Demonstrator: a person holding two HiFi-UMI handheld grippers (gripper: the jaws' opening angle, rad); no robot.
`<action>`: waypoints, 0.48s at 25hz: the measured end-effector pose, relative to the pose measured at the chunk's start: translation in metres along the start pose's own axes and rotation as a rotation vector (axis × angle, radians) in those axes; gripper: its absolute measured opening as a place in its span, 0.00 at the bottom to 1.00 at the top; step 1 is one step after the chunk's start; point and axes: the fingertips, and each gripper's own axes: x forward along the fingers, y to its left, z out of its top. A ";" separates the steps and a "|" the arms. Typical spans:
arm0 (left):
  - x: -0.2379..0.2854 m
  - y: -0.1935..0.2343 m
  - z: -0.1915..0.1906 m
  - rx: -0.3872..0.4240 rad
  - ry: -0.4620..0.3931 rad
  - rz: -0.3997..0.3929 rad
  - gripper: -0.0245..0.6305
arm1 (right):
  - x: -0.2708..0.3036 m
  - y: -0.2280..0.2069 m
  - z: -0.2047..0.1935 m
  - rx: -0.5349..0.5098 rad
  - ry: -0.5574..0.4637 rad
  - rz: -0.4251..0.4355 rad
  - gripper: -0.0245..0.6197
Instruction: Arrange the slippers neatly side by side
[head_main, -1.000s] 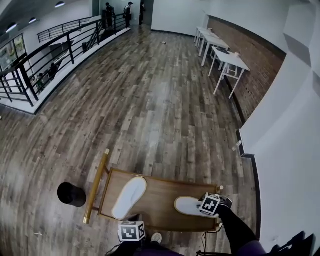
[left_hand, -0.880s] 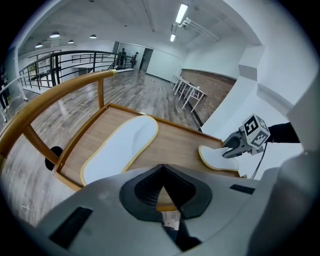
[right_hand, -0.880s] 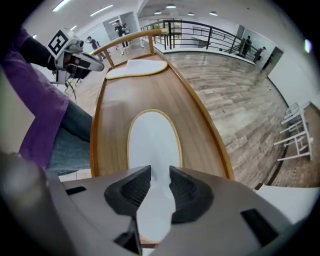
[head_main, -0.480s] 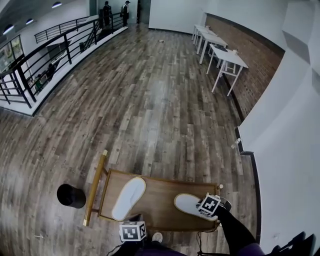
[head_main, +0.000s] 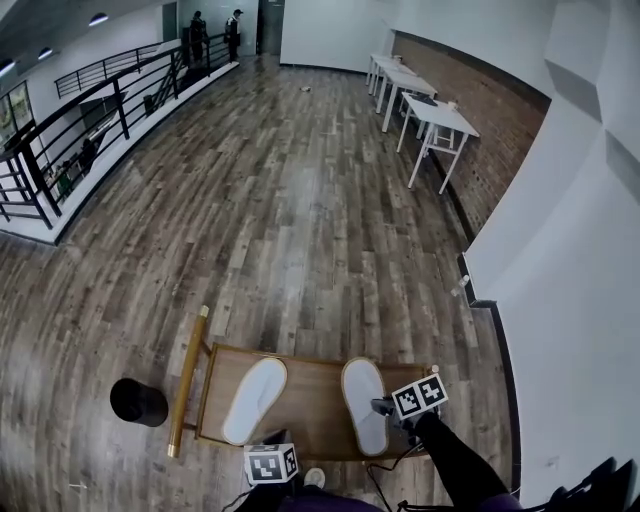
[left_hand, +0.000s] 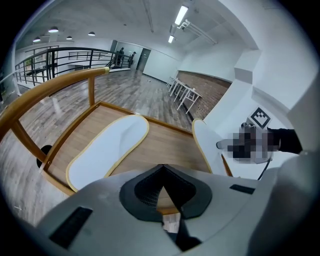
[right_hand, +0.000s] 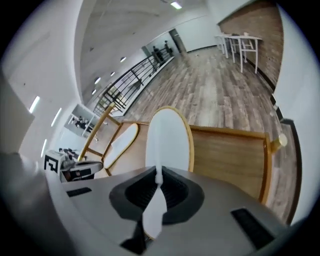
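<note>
Closing within the last second, the right gripper (right_hand: 158, 175) now has its fingers (right_hand: 180, 195) pinched on the thin tan-edged rim at the near end of the right slipper (right_hand: 167, 140). That slipper has swung round with them. A second ago it lay slantwise at the right of the cart with its far end pointing left; now it runs lengthwise, its far end pointing away from the person. In the head view the right gripper (head_main: 385, 407) sits at the slipper's (head_main: 364, 405) near right edge, its marker cube just to the right. Whether the slipper lies flat on the wood or is partly lifted cannot be told.

The left gripper (left_hand: 162, 167) has kept its place at the near edge of the cart. Its fingers (left_hand: 145, 190) meet at their tips with nothing between them. Ahead of them the left slipper (left_hand: 107, 150) lies flat on the wood, unmoved.

Both slippers are on the cart (head_main: 310, 355), a low wooden top with a raised rim and a golden handle bar (head_main: 187, 380) at its left end. The left slipper (head_main: 254, 398) leans slightly to the right at its far end, so the pair is nearly parallel, with a strip of bare wood between them.

Beyond the cart, a black round container (head_main: 138, 401) stands on the plank floor (head_main: 300, 200) just left of the handle. White tables (head_main: 425, 105) line the brick wall far off at the right.
</note>
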 end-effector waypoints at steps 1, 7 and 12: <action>-0.002 0.000 0.001 -0.001 -0.004 0.001 0.04 | 0.004 0.001 -0.002 0.041 -0.013 0.004 0.06; -0.006 0.016 0.001 -0.013 -0.012 0.029 0.04 | 0.032 0.001 -0.013 0.291 -0.116 0.069 0.06; -0.016 0.030 0.001 -0.029 -0.021 0.056 0.04 | 0.048 -0.002 -0.019 0.277 -0.062 0.076 0.06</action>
